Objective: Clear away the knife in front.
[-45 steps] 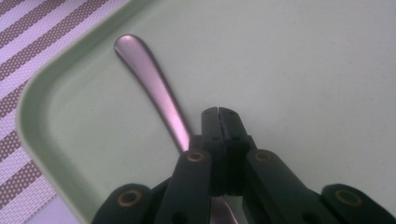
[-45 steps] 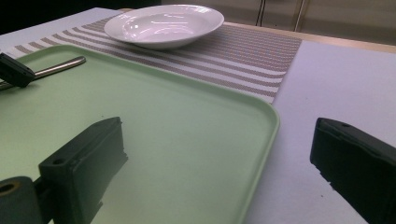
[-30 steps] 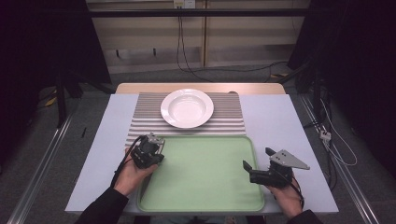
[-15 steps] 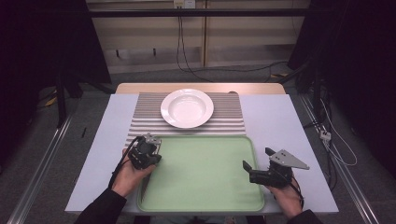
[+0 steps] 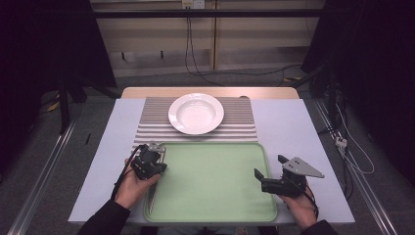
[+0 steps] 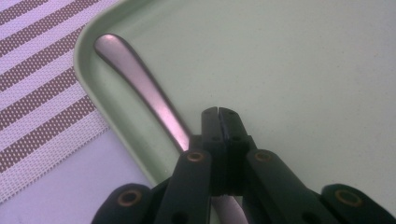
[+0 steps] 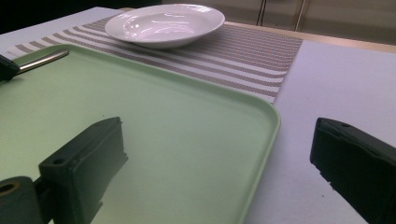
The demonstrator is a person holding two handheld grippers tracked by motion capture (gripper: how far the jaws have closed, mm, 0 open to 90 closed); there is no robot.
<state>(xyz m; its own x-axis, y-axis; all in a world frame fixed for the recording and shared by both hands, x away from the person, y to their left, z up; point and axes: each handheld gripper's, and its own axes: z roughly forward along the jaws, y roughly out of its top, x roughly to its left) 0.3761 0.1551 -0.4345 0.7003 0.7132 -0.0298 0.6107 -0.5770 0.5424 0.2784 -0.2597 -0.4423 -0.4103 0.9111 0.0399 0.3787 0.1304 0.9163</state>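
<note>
A pale table fills the middle of the high view, with a striped mat across its upper centre and a green tray just below it, reaching to the lower edge of the frame. A white bowl sits on the mat, at the top of the right gripper view too. The right gripper is at the lower right of the high view, over the tray's right rim, its jaws spread wide with nothing between them; in its own view one jaw is over the tray and the other over bare table. The left gripper is at the lower left, over the tray's left rim, jaws pressed together. A metal utensil handle lies along the tray's left rim and passes under those jaws; whether they pinch it I cannot tell. It shows at the upper left of the right gripper view
</note>
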